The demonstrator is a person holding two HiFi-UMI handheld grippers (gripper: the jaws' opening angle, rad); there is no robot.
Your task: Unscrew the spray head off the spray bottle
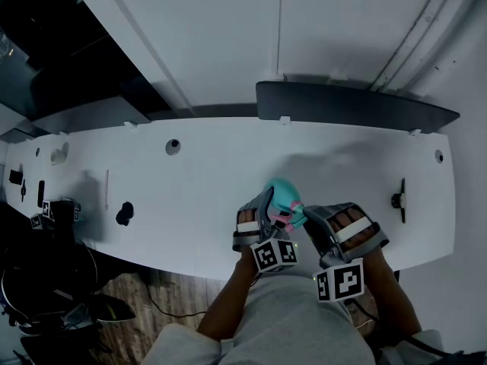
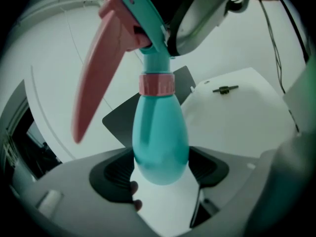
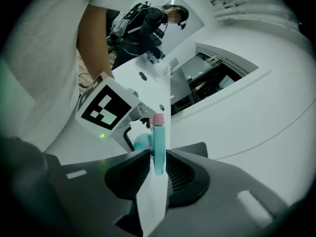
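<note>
The left gripper (image 2: 160, 171) squeezes the round body of the spray bottle (image 2: 159, 132), which points straight out ahead of it. The right gripper (image 3: 157, 168) pinches the spray head (image 3: 158, 142) at the far end, ready to twist

Between my left jaws: spray bottle (image 2: 160, 147) teal, collar (image 2: 156, 84) pink; spray head (image 2: 145, 16) teal, trigger (image 2: 96, 78) pink. Beyond my right jaws, the marker cube (image 3: 105, 107) carries black-and-white squares.
</note>
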